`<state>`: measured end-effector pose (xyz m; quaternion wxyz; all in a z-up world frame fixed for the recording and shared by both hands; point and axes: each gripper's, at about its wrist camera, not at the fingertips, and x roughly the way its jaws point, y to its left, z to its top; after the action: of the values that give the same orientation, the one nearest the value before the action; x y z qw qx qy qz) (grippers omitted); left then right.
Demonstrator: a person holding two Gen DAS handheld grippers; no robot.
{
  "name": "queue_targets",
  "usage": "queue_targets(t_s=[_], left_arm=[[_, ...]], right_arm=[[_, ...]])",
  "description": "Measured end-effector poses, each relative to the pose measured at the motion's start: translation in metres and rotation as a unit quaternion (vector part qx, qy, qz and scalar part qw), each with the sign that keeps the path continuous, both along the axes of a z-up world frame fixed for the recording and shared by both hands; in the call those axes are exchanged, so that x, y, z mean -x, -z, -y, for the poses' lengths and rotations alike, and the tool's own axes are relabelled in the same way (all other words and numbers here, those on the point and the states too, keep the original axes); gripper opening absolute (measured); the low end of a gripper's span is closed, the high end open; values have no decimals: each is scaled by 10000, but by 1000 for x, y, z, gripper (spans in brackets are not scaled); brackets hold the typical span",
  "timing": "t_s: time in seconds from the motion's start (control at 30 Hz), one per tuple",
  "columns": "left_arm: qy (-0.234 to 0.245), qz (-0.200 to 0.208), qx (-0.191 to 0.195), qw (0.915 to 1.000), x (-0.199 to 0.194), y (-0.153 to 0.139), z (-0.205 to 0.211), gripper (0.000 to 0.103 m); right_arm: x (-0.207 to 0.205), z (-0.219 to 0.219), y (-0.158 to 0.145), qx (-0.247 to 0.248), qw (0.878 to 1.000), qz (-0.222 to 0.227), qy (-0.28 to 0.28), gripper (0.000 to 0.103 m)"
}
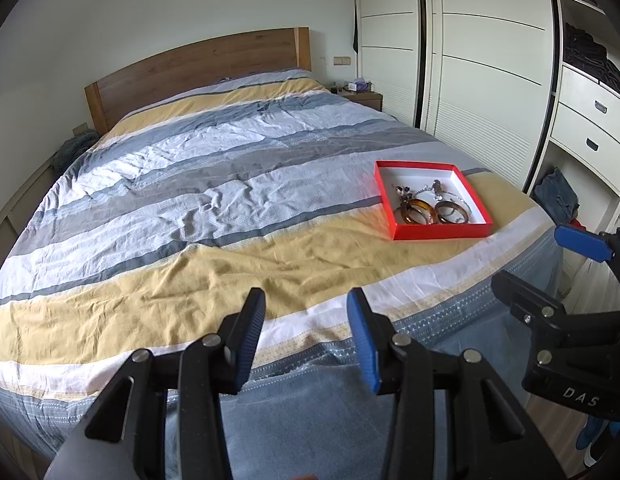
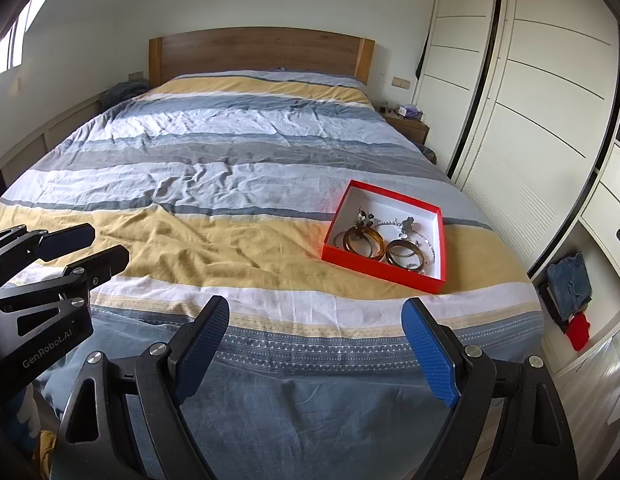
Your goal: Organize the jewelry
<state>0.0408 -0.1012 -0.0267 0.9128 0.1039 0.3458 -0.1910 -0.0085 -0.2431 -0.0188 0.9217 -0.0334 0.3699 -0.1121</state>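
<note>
Left gripper point(image 1: 306, 334) is being held nearest the lens, jaws spread, nothing between them; right gripper point(image 2: 316, 346) likewise released and empty, spread wider. Both are being held off the foot of the bed, well apart from the work.

Jewelry is being kept in a shallow red box point(image 2: 380, 270) with a white lining, sitting on the yellow stripe of the striped duvet point(image 1: 198, 184), toward the wardrobe side. Inside: an amber bangle point(image 2: 365, 241) near the front-left, a darker bangle point(image 2: 405, 257) just beside it, thin silver pieces point(image 2: 402, 226) tangled behind. Whether the bangles are touching cannot be told.

Judged step: approach, nothing picked yet. Suggested handling:
- Right gripper is being favoured, box lying on its side.
- A bangle is best being pinched across its rim wall, from above.
- Chains are likely being snagged on lift; slow raise advised.
- Box is light on soft bedding; bracing with the left gripper is being recommended.

White wardrobe point(image 2: 530, 92) and wooden headboard point(image 2: 262, 50) are standing beyond.
</note>
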Motion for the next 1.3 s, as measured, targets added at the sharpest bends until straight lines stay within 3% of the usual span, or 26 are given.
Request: queue_targets(t_s=[1.3], left_arm=[[50, -103, -17, 9999, -2, 10, 1, 40]], right_arm=[[-5, 1, 9, 93, 9998, -159, 92, 87]])
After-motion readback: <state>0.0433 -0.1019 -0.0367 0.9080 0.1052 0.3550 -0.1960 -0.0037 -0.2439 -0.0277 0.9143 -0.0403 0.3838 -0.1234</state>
